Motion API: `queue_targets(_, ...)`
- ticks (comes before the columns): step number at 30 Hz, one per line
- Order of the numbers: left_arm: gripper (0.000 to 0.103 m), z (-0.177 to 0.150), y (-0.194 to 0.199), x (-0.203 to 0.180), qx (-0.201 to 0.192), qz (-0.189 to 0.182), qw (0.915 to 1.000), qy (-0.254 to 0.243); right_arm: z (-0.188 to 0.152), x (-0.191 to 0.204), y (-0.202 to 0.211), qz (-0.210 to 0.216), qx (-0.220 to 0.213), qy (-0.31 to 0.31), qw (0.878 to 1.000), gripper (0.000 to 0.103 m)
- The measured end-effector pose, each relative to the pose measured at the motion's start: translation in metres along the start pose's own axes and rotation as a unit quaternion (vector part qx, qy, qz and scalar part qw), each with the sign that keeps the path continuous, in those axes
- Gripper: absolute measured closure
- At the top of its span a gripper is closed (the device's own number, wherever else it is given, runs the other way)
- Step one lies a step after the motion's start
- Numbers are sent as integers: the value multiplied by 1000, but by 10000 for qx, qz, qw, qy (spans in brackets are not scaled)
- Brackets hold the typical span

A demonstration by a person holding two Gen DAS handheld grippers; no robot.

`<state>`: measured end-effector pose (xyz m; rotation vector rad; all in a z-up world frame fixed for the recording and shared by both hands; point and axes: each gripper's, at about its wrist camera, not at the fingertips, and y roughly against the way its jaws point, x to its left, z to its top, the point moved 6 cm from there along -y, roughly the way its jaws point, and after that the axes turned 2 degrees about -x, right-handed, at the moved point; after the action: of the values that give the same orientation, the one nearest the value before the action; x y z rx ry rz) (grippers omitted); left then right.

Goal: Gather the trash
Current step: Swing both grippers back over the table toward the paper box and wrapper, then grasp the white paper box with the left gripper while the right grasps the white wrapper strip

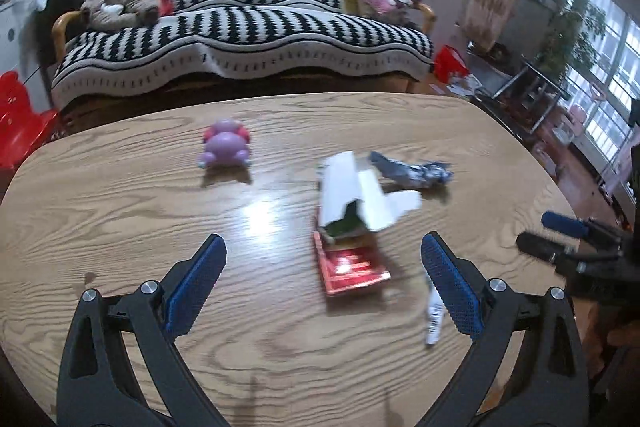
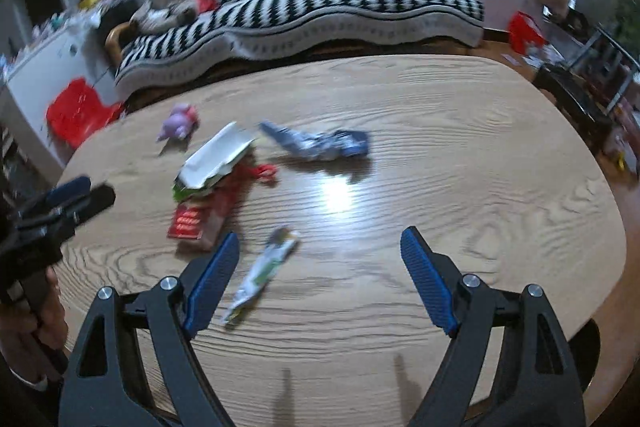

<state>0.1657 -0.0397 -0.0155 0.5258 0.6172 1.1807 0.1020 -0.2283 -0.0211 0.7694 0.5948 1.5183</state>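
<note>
Trash lies on the wooden table (image 1: 120, 195): a torn white carton (image 1: 352, 191) on a red flat box (image 1: 352, 267), a crumpled blue-and-silver wrapper (image 1: 416, 171), and a thin white-green sachet (image 1: 434, 315). My left gripper (image 1: 324, 267) hovers open above the red box, nothing between its blue pads. In the right wrist view the carton (image 2: 216, 159), red box (image 2: 196, 223), blue wrapper (image 2: 320, 143) and sachet (image 2: 260, 275) lie ahead and left. My right gripper (image 2: 320, 259) is open and empty above the table (image 2: 480, 147), the sachet near its left finger.
A purple toy (image 1: 226, 143) stands at the table's far left, also seen as the toy (image 2: 180, 123). Behind the table is a sofa with a black-and-white cover (image 1: 248, 27). Red plastic stool (image 1: 20, 119) at left; metal racks and plants (image 1: 560, 67) at right.
</note>
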Motion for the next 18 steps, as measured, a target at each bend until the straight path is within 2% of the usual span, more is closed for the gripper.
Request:
queue_targets(8, 8, 9, -25, -3, 117, -150, 9997, 125, -17, 32, -25, 19, 279, 247, 9993, 23)
queue_targets(15, 8, 18, -77, -10, 198, -1, 9995, 242, -37, 43, -46, 4, 566, 305, 9979, 23)
queue_targets(18, 8, 16, -97, -8, 383, 14, 9986, 370, -42, 44, -54, -51, 637, 329, 9974, 24)
